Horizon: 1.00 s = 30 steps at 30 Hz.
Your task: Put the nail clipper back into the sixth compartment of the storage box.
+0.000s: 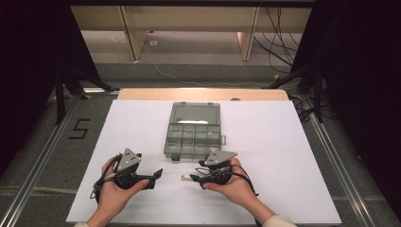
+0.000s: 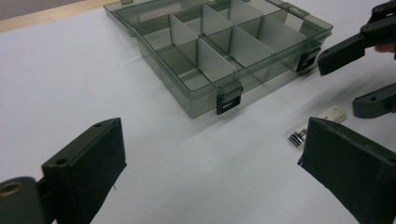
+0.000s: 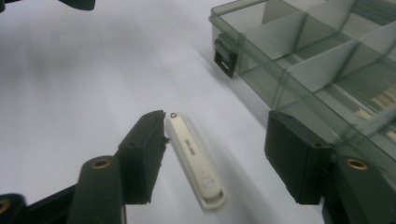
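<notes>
Right now, from the high view, the open compartment box [image 1: 194, 135] sits near the middle of the white worktop [image 1: 283, 156], its lid laid back toward the far edge, and both hands rest close to the near edge. The left gripper [image 1: 157, 173] is held off to the left of the box with nothing in it, while the right gripper [image 1: 191, 178] points leftward at a small white USB stick [image 1: 185, 178] lying flat just in front of the box. In the left gripper view, that gripper's own jaws stand wide apart over bare worktop, holding nothing; the box's near latch [image 2: 228, 101] faces it, and the stick's metal plug [image 2: 297, 138] peeks out beside one jaw. In the right gripper view, the stick [image 3: 194, 160] lies on the worktop between the jaws, one jaw's tip touching its side, the other well clear of it, so it is bracketed but not yet clamped. By my reckoning the job is at its start: the stick is still to be pinched, lifted and set into one of the compartments, most of which look empty.
</notes>
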### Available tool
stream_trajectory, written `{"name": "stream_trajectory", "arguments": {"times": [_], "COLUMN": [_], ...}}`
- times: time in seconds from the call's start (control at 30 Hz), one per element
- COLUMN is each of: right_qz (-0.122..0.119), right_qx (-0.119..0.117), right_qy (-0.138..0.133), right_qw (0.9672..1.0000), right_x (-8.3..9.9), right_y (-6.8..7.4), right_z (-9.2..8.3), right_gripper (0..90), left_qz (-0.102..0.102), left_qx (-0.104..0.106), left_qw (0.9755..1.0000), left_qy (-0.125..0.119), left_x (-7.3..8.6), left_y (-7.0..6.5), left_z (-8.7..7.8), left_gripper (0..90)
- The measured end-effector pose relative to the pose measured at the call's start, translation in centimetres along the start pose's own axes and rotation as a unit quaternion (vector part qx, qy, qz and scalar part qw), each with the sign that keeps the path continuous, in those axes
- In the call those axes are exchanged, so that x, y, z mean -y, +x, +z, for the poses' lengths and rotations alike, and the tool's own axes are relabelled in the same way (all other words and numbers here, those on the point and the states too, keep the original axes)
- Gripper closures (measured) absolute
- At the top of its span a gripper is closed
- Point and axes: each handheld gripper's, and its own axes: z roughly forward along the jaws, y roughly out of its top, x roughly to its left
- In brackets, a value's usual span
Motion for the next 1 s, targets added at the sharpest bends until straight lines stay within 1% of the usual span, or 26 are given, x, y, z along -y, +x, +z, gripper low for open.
{"name": "stream_trajectory", "arguments": {"times": [0.03,0.07,0.1,0.13,0.17,0.2,0.23,0.27,0.3,0.33,0.37,0.4,0.43,0.47,0.5,0.53,0.57,0.6,0.63,0.67,0.7,0.73,0.83,0.87,0.9,1.0], "right_qz": [0.0,-0.001,-0.006,-0.011,-0.017,-0.017,-0.02,-0.03,-0.03,-0.023,-0.029,-0.03,-0.034,-0.034,-0.034,-0.034,-0.034,-0.039,-0.039,-0.042,-0.04,-0.044,-0.044,-0.051,-0.048,-0.051], "right_qx": [0.0,-0.004,-0.005,-0.009,-0.012,-0.012,-0.011,-0.005,-0.005,-0.008,-0.013,-0.01,-0.013,-0.013,-0.007,-0.014,-0.014,-0.008,-0.007,-0.014,-0.009,-0.012,-0.015,-0.011,-0.011,-0.004], "right_qy": [0.0,0.005,0.008,0.015,0.02,0.02,0.031,0.047,0.047,0.041,0.048,0.051,0.058,0.058,0.053,0.061,0.061,0.056,0.058,0.066,0.061,0.064,0.073,0.075,0.077,0.073], "right_qw": [1.0,1.0,0.9999,0.9998,0.9996,0.9996,0.9992,0.9985,0.9985,0.9989,0.9984,0.9982,0.9977,0.9977,0.998,0.9974,0.9974,0.9977,0.9975,0.9968,0.9973,0.9969,0.9963,0.9958,0.9958,0.996], "right_x": [0.0,-0.1,-0.2,-0.4,-0.4,-0.4,-0.5,-0.6,-0.6,-0.6,-0.7,-0.8,-0.8,-0.8,-0.8,-0.9,-0.9,-0.9,-1.0,-1.1,-1.1,-1.1,-1.1,-1.1,-1.2,-1.1], "right_y": [0.0,0.1,0.1,0.3,0.4,0.4,0.5,0.7,0.7,0.8,0.8,0.9,0.9,0.9,1.0,1.0,1.0,1.0,1.1,1.0,1.2,1.2,1.3,1.3,1.4,1.4], "right_z": [0.0,0.4,0.8,1.7,2.1,2.1,2.3,2.8,2.8,3.0,3.1,3.2,3.3,3.3,3.5,3.5,3.5,3.7,3.7,3.7,3.8,3.9,4.1,4.1,4.1,4.2], "right_gripper": [40.6,40.8,41.7,43.2,43.9,43.9,45.4,47.7,47.7,48.5,49.5,50.3,51.7,51.7,52.3,53.4,53.4,54.0,54.6,54.9,55.5,56.1,57.5,57.7,58.0,59.9], "left_qz": [0.0,0.003,0.001,0.005,0.005,0.005,0.002,-0.002,-0.001,0.003,0.004,0.004,0.014,0.003,0.004,0.003,0.006,0.006,0.005,0.008,0.011,0.013,0.004,0.005,0.001,0.004], "left_qx": [0.0,-0.001,-0.002,-0.001,0.002,0.002,0.002,0.002,0.003,-0.001,0.0,0.0,-0.002,-0.002,-0.002,-0.002,-0.002,-0.002,-0.004,-0.006,-0.005,-0.005,-0.002,-0.004,-0.005,-0.006], "left_qw": [1.0,1.0,1.0,1.0,1.0,1.0,1.0,1.0,1.0,1.0,1.0,1.0,0.9999,1.0,1.0,1.0,1.0,1.0,1.0,1.0,0.9999,0.9999,1.0,1.0,1.0,1.0], "left_qy": [0.0,0.001,0.0,0.001,0.002,0.002,0.0,-0.001,-0.003,0.001,0.0,0.0,0.001,0.001,0.001,0.001,0.0,0.0,0.0,0.001,0.0,0.001,-0.001,-0.001,-0.004,-0.001], "left_x": [0.0,0.0,0.0,-0.1,0.0,0.0,0.0,0.0,0.0,0.0,0.0,0.0,0.0,0.0,0.0,0.0,0.0,0.0,0.0,0.0,0.0,0.0,0.0,0.0,0.0,0.0], "left_y": [0.0,0.1,0.0,0.1,0.1,0.1,0.0,0.0,0.0,0.0,0.1,0.1,0.2,0.1,0.1,0.1,0.1,0.1,0.1,0.1,0.2,0.2,0.1,0.1,0.1,0.1], "left_z": [0.0,0.0,0.0,0.0,0.0,0.0,0.1,0.1,0.2,0.1,0.1,0.1,0.0,0.0,0.0,0.0,0.1,0.1,0.1,0.1,0.1,0.1,0.1,0.1,0.2,0.1], "left_gripper": [5.7,5.7,5.7,5.8,5.8,5.9,5.9,6.0,6.0,5.9,5.9,5.8,5.9,5.9,5.9,5.9,5.9,5.9,5.9,5.9,5.9,5.9,5.9,5.9,5.9,6.0]}}
